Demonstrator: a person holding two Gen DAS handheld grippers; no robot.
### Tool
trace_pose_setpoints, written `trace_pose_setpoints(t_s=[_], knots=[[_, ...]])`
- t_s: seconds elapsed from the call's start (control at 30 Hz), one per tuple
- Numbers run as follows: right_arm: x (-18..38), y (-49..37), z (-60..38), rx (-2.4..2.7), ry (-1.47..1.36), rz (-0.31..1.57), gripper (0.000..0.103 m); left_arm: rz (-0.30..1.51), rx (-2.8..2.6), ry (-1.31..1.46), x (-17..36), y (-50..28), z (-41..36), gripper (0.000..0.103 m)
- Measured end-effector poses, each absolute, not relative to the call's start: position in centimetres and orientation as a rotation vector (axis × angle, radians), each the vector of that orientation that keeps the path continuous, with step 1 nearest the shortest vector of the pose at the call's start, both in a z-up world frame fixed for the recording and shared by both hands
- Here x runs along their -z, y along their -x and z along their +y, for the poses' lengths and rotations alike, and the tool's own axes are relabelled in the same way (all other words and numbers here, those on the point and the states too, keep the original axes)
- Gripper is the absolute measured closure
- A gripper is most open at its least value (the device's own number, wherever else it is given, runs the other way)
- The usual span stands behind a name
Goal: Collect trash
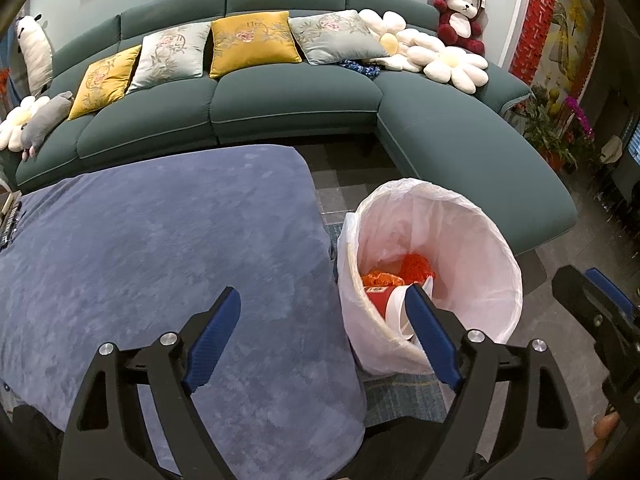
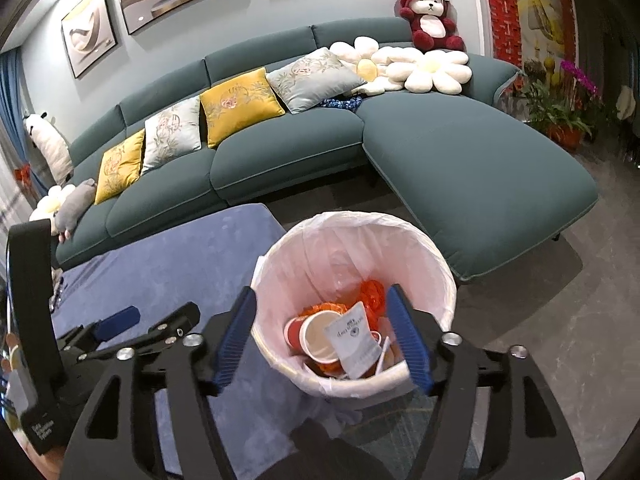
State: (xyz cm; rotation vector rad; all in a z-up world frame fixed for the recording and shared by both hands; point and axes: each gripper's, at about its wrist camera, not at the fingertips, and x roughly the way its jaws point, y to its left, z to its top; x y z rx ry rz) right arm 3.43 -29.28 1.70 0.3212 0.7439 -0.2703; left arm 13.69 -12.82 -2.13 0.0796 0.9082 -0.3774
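my right gripper (image 2: 322, 332) hangs above the bin (image 2: 434, 256), jaws apart and empty, so the white packet (image 2: 354, 342) lies inside. my left gripper (image 1: 324, 334) gapes empty beside the bin.

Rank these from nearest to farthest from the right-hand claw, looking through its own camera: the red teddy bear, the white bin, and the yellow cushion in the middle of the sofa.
From the right gripper:
1. White bin, directly beneath the claw.
2. Yellow cushion, on the sofa, beyond the bin and to the left.
3. Red teddy bear, on the sofa's back, far upper right.
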Motion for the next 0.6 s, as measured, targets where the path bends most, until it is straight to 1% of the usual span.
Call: trace_pose_setpoints(t_s=[0.07,0.17,0.23,0.3,0.33,0.57,0.6], knots=[[-1.8,-2.9,-28.9,0.270,-0.303,0.749,0.033,0.906,0.369,-0.081,2.1,-13.3,-12.5,0.022],[-2.0,-2.0,-28.1,0.278,-0.264,0.754,0.027,0.899,0.357,-0.090,1.8,-12.4,-11.8,0.019],[-2.0,-1.2,-27.8,0.282,-0.250,0.754,0.022,0.894,0.347,-0.098,1.7,-11.7,-11.5,0.017],[-2.0,-0.5,-27.6,0.286,-0.238,0.755,0.021,0.894,0.343,-0.102,1.7,-11.1,-11.2,0.016],[-1.9,-0.1,-27.5,0.286,-0.233,0.756,0.019,0.891,0.343,-0.108,1.7,-10.7,-11.1,0.016],[-1.2,1.5,-26.9,0.281,-0.219,0.770,0.017,0.868,0.324,-0.163,2.0,-8.7,-10.6,0.015],[-1.1,1.7,-26.7,0.282,-0.214,0.773,0.012,0.865,0.320,-0.167,2.0,-8.5,-10.5,0.015]])
